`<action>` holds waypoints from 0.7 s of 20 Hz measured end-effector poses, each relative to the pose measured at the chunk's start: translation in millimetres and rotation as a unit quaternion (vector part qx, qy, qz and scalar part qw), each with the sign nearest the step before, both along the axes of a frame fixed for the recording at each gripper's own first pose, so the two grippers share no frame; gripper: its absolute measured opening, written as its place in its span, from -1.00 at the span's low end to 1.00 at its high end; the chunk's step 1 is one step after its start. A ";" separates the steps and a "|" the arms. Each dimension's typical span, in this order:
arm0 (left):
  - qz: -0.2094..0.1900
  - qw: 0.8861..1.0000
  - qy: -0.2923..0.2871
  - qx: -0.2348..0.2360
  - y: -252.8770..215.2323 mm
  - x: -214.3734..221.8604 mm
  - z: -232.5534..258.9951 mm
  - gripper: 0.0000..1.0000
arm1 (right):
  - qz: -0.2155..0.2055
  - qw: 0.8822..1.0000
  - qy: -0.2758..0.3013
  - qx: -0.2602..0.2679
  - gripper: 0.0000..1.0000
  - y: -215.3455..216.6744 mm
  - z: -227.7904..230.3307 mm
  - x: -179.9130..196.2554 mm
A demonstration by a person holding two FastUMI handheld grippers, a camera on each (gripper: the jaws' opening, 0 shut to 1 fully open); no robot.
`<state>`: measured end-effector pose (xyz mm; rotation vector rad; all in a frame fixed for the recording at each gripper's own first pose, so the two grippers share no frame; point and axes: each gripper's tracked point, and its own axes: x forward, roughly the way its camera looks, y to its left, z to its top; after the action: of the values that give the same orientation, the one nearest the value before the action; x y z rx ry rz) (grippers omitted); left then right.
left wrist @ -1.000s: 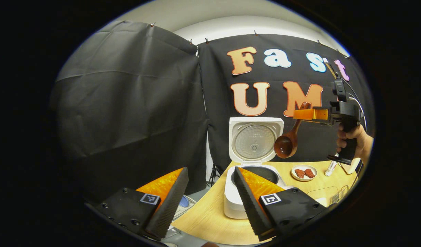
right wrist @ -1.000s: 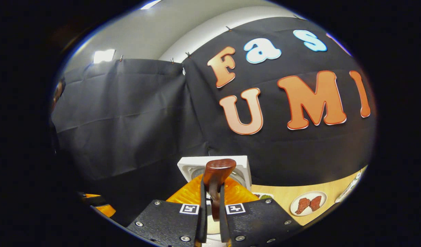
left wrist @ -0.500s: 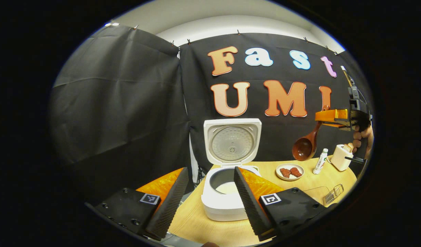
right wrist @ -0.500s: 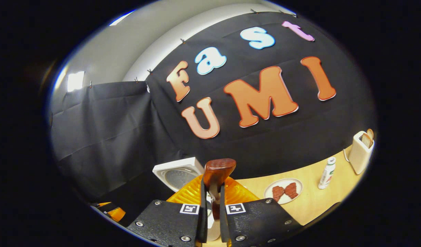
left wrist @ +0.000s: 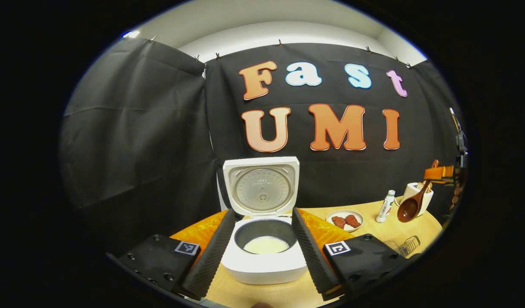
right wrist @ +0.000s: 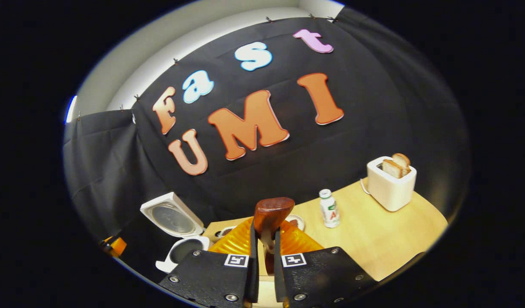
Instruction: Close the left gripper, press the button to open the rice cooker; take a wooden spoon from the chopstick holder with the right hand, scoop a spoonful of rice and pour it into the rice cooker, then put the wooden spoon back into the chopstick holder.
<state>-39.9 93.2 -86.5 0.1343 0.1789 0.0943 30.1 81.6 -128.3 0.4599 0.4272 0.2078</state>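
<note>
Rice cooker (left wrist: 265, 239) sits lid-up at six o'clock between the left gripper's (left wrist: 262, 244) spread fingers, white rice (left wrist: 266, 245) inside, while the right gripper (right wrist: 262, 252) clamps the wooden spoon (right wrist: 271, 214).

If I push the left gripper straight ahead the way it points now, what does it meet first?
Most likely the rice cooker: the open left gripper frames its white body and open pot, with the raised lid behind. Nothing shows between the fingers and the cooker, though depth is hard to judge.

Even indoor light; sharp centre; strong fisheye bending at edges
</note>
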 end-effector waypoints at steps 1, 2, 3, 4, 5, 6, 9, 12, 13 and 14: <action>-0.003 1.000 -0.001 0.000 -5.2 2.6 0.7 0.83 | -0.011 1.000 0.010 -0.005 -0.72 -14.6 -8.7 -5.4; -0.006 1.000 -0.001 -0.001 -11.4 5.0 1.9 0.83 | -0.021 1.000 0.019 -0.008 -0.72 -27.3 -17.4 -11.0; -0.008 1.000 -0.002 -0.001 -16.5 6.0 1.4 0.82 | -0.031 0.999 0.030 -0.009 -0.72 -38.7 -27.3 -15.8; -0.010 1.000 -0.001 -0.002 -22.1 6.5 0.7 0.83 | -0.038 0.998 0.042 -0.010 -0.72 -47.9 -37.8 -22.8; -0.009 1.000 -0.002 -0.001 -26.6 8.8 0.2 0.83 | -0.044 0.998 0.053 -0.011 -0.72 -56.2 -49.1 -29.2; -0.009 1.000 -0.002 -0.001 -31.0 11.1 0.4 0.83 | -0.049 0.997 0.063 -0.011 -0.72 -62.3 -61.0 -34.5; -0.005 1.000 -0.005 -0.002 -40.4 14.0 2.9 0.83 | -0.056 0.994 0.093 -0.013 -0.72 -74.3 -93.2 -50.9; 0.003 1.000 -0.008 0.000 -45.9 17.4 6.7 0.82 | -0.047 0.992 0.114 -0.033 -0.72 -80.5 -122.3 -64.2; 0.006 1.000 -0.007 0.003 -47.1 17.3 7.2 0.82 | -0.048 0.991 0.116 -0.036 -0.72 -84.9 -128.0 -67.8; 0.012 1.000 -0.007 0.007 -45.5 17.7 8.3 0.82 | -0.053 0.991 0.118 -0.033 -0.72 -87.1 -133.1 -67.6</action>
<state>-22.2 47.7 -78.2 0.1451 0.1665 0.1208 -37.5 -5.5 -261.4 0.4428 0.6381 0.0353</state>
